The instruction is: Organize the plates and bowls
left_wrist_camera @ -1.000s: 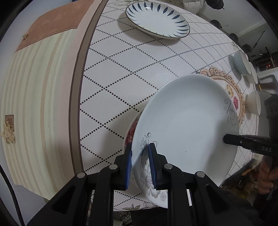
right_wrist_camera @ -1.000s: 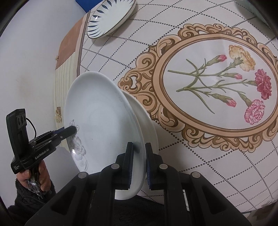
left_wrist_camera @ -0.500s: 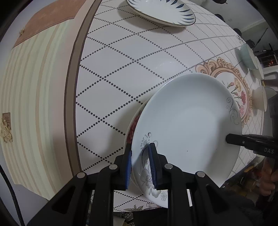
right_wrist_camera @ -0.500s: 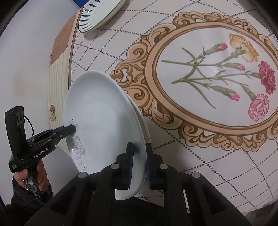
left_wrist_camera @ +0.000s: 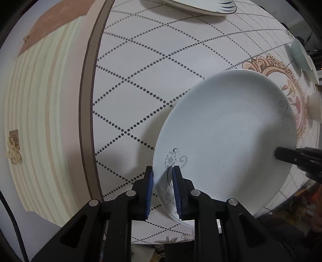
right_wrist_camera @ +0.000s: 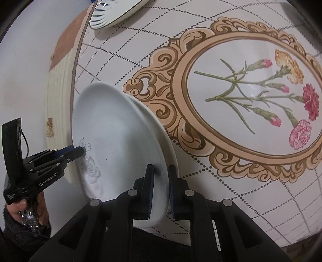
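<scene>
A white plate [left_wrist_camera: 227, 141] with grey flower prints is held tilted above the table, with a second plate under it whose rim shows in the right wrist view [right_wrist_camera: 171, 149]. My left gripper [left_wrist_camera: 162, 191] is shut on the plate's near rim. My right gripper [right_wrist_camera: 161, 187] is shut on the opposite rim of the plates [right_wrist_camera: 120, 141]. The right gripper's finger shows in the left wrist view [left_wrist_camera: 291, 157], and the left gripper shows in the right wrist view [right_wrist_camera: 80, 151]. A blue-patterned plate [left_wrist_camera: 201, 6] lies at the far side of the table, also in the right wrist view [right_wrist_camera: 118, 10].
The table [left_wrist_camera: 140, 70] has a dotted diamond cloth with a flower medallion [right_wrist_camera: 251, 96]. Pale bowls [left_wrist_camera: 301, 58] and a white cup [left_wrist_camera: 314, 106] stand at the far right. The table edge [left_wrist_camera: 88, 100] and a striped hanging cloth [left_wrist_camera: 40, 121] are at the left.
Both grippers have carried the plates forward and left over the table toward the blue-patterned plate. The red-flowered rim of the lower plate no longer shows in the left view.
</scene>
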The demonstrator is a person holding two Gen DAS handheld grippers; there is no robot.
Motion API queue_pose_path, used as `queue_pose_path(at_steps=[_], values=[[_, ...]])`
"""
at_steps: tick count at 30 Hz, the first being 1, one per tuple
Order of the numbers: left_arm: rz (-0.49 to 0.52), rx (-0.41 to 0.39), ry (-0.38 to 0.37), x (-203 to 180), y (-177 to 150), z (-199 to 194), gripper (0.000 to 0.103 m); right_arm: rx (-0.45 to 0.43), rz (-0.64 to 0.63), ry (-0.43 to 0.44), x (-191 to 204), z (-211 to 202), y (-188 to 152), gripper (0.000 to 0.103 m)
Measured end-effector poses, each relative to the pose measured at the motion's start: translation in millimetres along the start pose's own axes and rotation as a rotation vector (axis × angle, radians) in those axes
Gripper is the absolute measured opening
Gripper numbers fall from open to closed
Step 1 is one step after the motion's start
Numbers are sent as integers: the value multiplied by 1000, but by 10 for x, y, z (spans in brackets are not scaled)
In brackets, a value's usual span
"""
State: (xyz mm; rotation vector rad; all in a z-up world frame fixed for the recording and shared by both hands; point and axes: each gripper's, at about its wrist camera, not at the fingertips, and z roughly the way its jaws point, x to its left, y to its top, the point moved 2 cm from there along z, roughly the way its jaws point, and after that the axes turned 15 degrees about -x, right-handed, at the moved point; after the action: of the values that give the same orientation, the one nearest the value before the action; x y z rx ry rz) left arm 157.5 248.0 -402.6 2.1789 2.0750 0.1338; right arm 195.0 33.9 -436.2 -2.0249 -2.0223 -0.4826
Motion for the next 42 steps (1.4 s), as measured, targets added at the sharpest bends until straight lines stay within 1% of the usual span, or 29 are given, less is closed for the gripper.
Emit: queue_pose_path(at_steps=[5, 8, 11, 13, 17, 19, 20, 21, 23, 24, 26, 27, 29, 31, 33, 35, 36, 38, 41, 42], values=[[-4, 21, 21, -63, -6, 29, 17, 38, 5, -49, 56, 22, 20, 20], [9, 22, 40, -58, -18, 9, 17, 64, -5, -94, 133, 39, 25, 21], [-3, 27, 37, -83, -27, 22, 17, 67, -38, -170, 186, 35, 37, 40], [-5, 30, 43, -95, -16, 49, 17, 73, -33, -152, 228, 28, 63, 40], [-8, 37, 33, -102, -41, 40, 17, 71, -56, -166, 297, 1, 138, 40], [-33, 41, 25, -69, -48, -23, 18, 61, -58, -167, 311, -49, 198, 44], [-57, 38, 17, -52, -38, -80, 19, 51, -56, -162, 312, -96, 237, 60], [-79, 34, 7, 7, -76, -125, 22, 44, -52, -154, 292, -163, 290, 81], [-134, 2, -22, 50, -4, -278, 37, 9, -40, -127, 289, -275, 408, 99], [-149, -15, -28, 69, 42, -338, 43, -23, -40, -127, 293, -354, 511, 101], [-179, -60, -26, 114, 189, -462, 84, -87, -50, -140, 288, -487, 716, 101], [-188, -96, -23, 130, 304, -541, 88, -117, -57, -144, 298, -541, 823, 103], [-181, -149, 4, 171, 551, -584, 93, -183, -80, -157, 320, -639, 1099, 103], [-173, -206, 35, 261, 917, -586, 96, -229, -109, -139, 378, -674, 1393, 103], [-173, -260, 50, 277, 1265, -551, 97, -266, -156, -162, 448, -648, 1658, 103], [-160, -296, 61, 320, 1620, -519, 99, -296, -190, -159, 497, -560, 1943, 103], [-151, -304, 63, 325, 1826, -440, 99, -298, -190, -151, 488, -492, 2117, 103], [-151, -308, 46, 411, 2155, -339, 99, -274, -143, -129, 422, -364, 2351, 103], [-167, -288, 1, 472, 2494, -123, 99, -196, -21, -81, 247, -67, 2659, 103], [-173, -276, -12, 489, 2596, -16, 99, -184, 26, -60, 167, 34, 2772, 101]])
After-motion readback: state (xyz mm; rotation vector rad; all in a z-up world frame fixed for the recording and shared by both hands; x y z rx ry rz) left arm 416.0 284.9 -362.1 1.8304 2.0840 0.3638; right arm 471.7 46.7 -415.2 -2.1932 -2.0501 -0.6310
